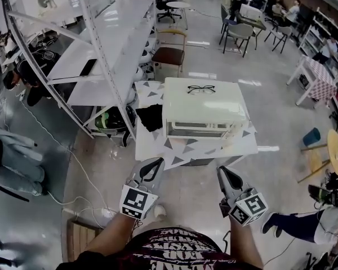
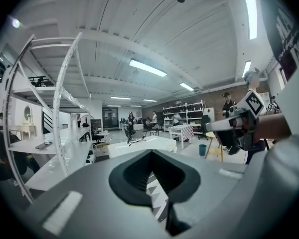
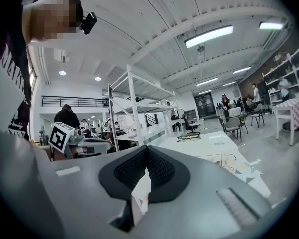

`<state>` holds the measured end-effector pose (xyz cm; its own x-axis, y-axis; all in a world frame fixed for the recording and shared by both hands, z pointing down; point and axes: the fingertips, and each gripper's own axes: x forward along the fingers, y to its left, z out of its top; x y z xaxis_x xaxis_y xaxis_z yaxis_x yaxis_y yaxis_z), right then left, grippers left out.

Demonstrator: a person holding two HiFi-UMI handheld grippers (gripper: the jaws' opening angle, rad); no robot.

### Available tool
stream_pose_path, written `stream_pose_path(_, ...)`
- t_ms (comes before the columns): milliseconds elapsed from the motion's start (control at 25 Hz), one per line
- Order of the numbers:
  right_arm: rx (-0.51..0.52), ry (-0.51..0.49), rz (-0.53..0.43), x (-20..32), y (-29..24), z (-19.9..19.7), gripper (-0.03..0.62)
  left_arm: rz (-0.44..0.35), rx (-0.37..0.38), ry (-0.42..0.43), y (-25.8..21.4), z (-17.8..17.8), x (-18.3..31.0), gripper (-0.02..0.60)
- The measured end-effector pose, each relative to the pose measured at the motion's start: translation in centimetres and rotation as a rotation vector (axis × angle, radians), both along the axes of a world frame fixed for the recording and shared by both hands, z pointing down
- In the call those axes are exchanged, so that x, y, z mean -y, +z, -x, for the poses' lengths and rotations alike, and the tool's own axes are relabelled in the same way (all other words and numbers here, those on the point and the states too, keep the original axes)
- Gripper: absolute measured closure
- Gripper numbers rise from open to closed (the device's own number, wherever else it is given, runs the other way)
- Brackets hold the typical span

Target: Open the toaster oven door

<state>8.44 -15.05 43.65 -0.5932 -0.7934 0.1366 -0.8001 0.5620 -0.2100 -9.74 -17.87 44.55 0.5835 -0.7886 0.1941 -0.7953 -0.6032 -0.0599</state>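
Your left gripper (image 1: 156, 162) and right gripper (image 1: 222, 171) are clenched empty, so open one and take the toaster oven (image 1: 205, 103) door (image 1: 198, 131), probably light and stiff-hinged, by its handle (image 1: 198, 126) just ahead.

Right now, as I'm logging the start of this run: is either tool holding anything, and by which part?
Nothing is held. The left tool and right tool are both empty, short of the toaster oven.

White toaster oven (image 1: 214, 107), door (image 1: 198, 129) closed.
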Motion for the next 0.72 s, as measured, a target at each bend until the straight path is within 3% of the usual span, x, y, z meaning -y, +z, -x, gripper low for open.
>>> stream_pose_path(720, -0.062, 0.025, -0.024, 4.8, -2.1, 4.0, 0.568, 0.023, -0.073, 0.034, -0.2, 2.8, 6.3, 0.581)
